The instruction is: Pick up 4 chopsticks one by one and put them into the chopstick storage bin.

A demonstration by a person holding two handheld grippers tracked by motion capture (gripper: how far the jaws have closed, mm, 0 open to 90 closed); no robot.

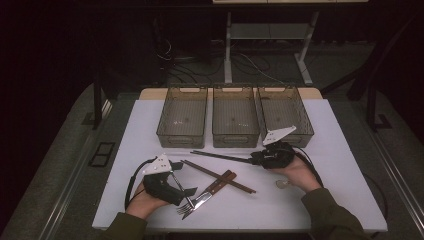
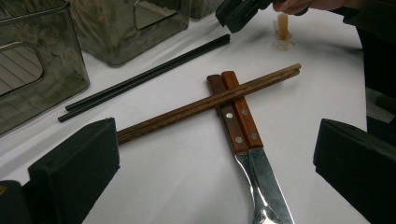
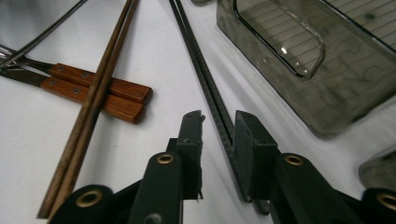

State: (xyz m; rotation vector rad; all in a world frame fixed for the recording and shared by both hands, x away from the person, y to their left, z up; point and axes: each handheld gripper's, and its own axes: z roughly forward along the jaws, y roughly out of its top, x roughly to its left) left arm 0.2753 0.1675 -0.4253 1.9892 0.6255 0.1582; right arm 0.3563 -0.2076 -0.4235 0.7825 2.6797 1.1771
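Note:
A pair of black chopsticks (image 1: 220,157) lies on the white table (image 1: 330,150) in front of the bins. My right gripper (image 1: 255,159) straddles their right end, and its jaws (image 3: 219,135) stand narrowly open, with the black chopsticks (image 3: 212,100) running between them on the table. Brown chopsticks (image 1: 220,176) lie across the wooden handles of a fork (image 1: 186,207) and a knife (image 1: 204,196). My left gripper (image 1: 184,179) hovers over the fork and knife, wide open and holding nothing (image 2: 215,149). The wooden handles (image 2: 238,116) lie ahead of it under the brown chopsticks (image 2: 205,102).
Three see-through grey bins (image 1: 183,116) (image 1: 235,116) (image 1: 285,114) stand in a row at the back of the table. A small tan object on a clear base (image 1: 282,183) sits by the person's right hand. Table legs and cables show on the floor behind.

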